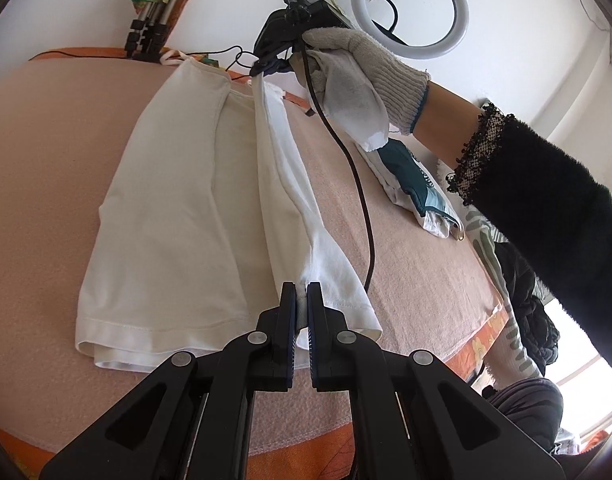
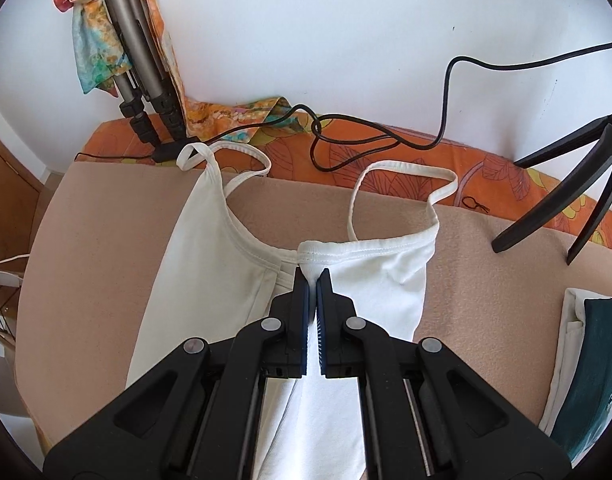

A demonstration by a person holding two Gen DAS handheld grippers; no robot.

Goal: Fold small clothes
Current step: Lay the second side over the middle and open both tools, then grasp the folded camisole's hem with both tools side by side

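A white camisole top lies on a pink towel with its straps at the far end. My left gripper is shut on a fold of the top near the hem and lifts it. My right gripper is shut on the neckline fold of the same top, and it shows far off in the left wrist view in a gloved hand. The lifted fold runs between the two grippers. Two thin straps lie towards the back edge.
A folded pile with a teal garment lies at the right, and it also shows in the right wrist view. A black cable loops at the back. A tripod stands back right and a ring light hangs on the wall.
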